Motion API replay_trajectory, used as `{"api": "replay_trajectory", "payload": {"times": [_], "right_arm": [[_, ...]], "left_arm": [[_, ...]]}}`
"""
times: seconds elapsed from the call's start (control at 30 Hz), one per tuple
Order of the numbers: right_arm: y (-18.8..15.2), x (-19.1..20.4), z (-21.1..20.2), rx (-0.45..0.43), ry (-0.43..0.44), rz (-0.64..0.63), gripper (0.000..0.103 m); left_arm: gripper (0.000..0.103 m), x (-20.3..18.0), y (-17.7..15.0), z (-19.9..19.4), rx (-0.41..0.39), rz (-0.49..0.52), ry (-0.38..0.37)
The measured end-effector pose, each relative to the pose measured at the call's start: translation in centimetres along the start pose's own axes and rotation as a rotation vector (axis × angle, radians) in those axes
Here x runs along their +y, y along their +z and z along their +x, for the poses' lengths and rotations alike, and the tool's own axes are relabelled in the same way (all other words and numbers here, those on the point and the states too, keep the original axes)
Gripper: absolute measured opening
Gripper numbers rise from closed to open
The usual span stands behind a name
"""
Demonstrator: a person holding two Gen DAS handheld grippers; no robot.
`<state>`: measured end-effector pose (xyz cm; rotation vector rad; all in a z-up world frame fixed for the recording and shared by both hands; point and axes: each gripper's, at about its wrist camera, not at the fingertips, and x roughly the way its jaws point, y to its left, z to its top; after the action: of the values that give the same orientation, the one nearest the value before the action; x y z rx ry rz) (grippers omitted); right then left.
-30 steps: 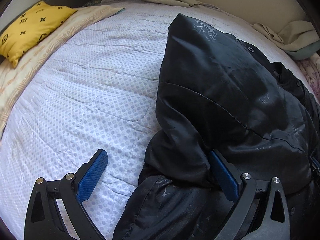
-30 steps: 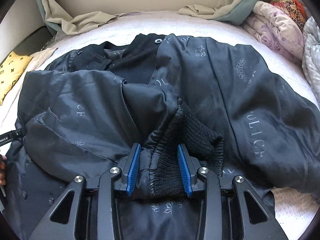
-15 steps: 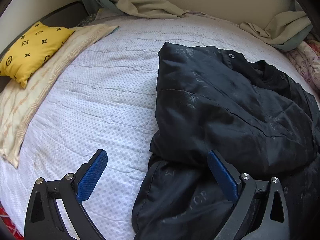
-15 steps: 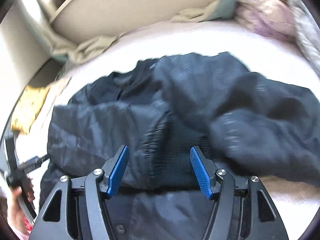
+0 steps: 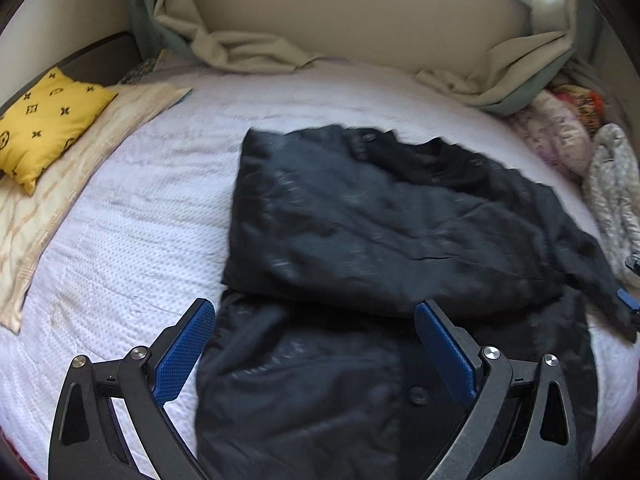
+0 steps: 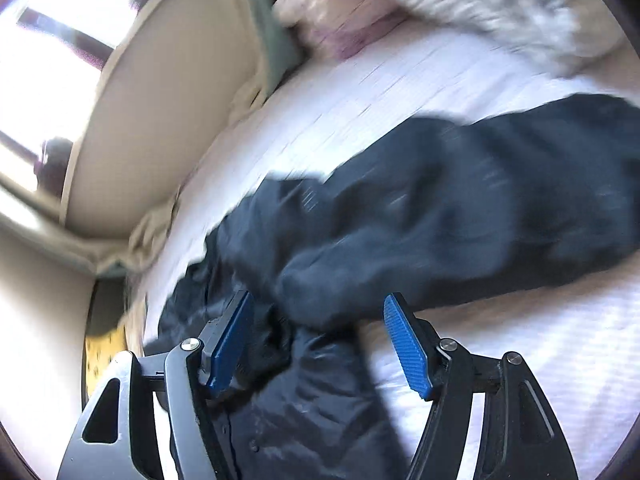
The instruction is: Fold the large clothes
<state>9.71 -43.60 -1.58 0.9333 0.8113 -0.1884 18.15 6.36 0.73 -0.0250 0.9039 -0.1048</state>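
Jacket (image 5: 380, 248) lies across the white quilted bedspread (image 5: 132, 248), long axis running from ten o'clock to four o'clock in the left wrist view, one sleeve already folded over the body. The left gripper (image 5: 316, 356) hangs above the hem at six o'clock, jaws wide apart, nothing between the pads. The right gripper (image 6: 316, 344) is tilted hard and blurred, its jaws having just been opening; dark fabric sits between them, but the pads do not press it. The other sleeve (image 6: 460, 216) stretches away toward two o'clock from that right tool, so the right hand looks nearer for the next fold. A yellow cushion (image 5: 44, 120) rests at ten o'clock, crumpled bedding (image 5: 248, 48) along the headboard at twelve.
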Motion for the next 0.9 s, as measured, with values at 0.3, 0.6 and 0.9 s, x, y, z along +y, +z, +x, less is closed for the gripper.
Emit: {"api": "replay_trajectory", "payload": {"times": [0.3, 0.6, 0.9], "right_arm": [[2.0, -10.6, -7.2, -0.143, -0.051, 0.295, 0.066], [0.9, -16.4, -7.9, -0.143, -0.072, 0.503, 0.066], [1.2, -19.6, -5.8, -0.211, 0.015, 0.617, 0.066]], "left_arm": [[0.102, -0.8, -1.0, -1.5, -0.016, -0.003, -0.017], [0.102, -1.2, -0.7, -0.5, 0.003, -0.025, -0.028], [0.102, -2.4, -0.8, -0.2, 0.005, 0.001, -0.039]]}}
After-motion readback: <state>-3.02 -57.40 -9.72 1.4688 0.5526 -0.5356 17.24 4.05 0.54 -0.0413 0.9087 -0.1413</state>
